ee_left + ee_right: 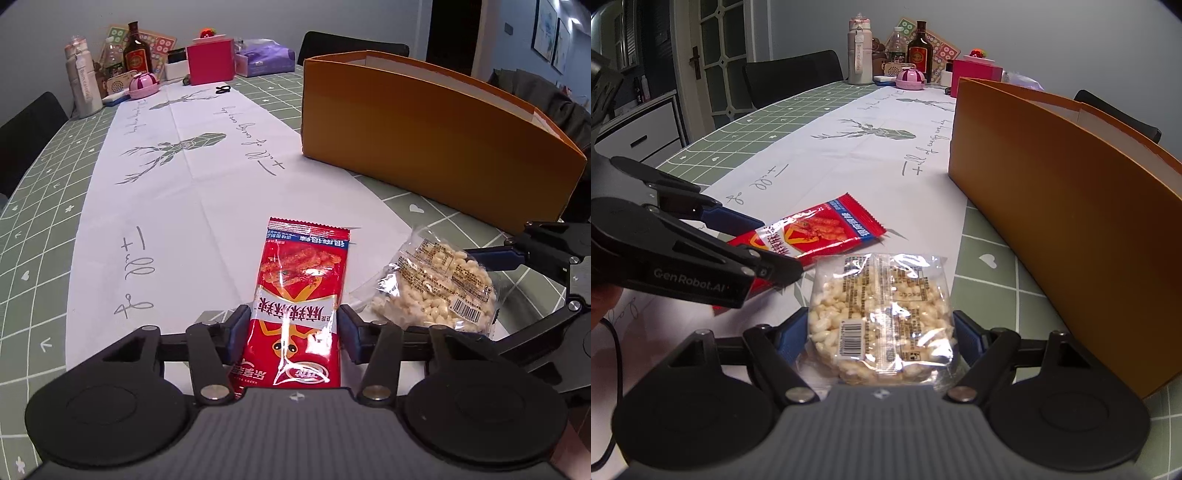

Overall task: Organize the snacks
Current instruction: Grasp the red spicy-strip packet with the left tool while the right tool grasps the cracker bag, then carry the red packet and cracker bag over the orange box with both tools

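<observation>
A red snack packet (300, 291) lies on the white table runner, its near end between the blue pads of my left gripper (293, 330), which is shut on it. A clear bag of puffed rice cake (881, 317) lies beside it, and my right gripper (881, 338) is shut on its sides. In the left wrist view the rice cake bag (437, 282) lies right of the red packet, with the right gripper's fingers (498, 254) around it. In the right wrist view the red packet (820, 232) sits to the left, held by the left gripper's fingers (738, 221).
An open orange cardboard box (424, 140) stands on the table just beyond and right of the snacks; it also shows in the right wrist view (1071, 206). Bottles (137, 48), a pink box (210, 61) and small items crowd the far end. Dark chairs stand around the green checked tablecloth (44, 199).
</observation>
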Motion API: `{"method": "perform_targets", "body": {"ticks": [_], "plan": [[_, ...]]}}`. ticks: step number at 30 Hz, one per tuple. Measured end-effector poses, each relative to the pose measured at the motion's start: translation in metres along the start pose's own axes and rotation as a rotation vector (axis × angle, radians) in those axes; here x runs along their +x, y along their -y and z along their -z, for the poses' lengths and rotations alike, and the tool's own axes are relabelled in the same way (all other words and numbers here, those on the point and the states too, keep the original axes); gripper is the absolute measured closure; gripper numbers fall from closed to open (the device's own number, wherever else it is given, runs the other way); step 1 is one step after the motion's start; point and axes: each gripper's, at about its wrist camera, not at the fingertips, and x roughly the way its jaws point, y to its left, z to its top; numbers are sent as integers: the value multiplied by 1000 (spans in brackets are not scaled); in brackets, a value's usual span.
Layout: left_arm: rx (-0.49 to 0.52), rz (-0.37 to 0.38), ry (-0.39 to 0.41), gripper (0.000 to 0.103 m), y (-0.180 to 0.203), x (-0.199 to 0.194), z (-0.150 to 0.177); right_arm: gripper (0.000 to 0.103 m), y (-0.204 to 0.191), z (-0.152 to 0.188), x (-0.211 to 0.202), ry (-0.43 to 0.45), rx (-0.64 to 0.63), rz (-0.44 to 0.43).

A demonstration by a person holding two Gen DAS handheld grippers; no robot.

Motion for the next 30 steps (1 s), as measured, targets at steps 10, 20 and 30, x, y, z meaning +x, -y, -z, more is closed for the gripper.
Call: {"method": "perform_targets", "body": {"ticks": [10,20,30], "plan": [[-55,-9,10,58,-2,-14,4,25,4,-1,-5,-8,18,3],[-91,-10,65,59,-5,-48,-9,25,12,-12,-29,19,18,1],[-91,55,149,59,10,-80,-63,25,28,-44,-73,93,-39,26]]}}
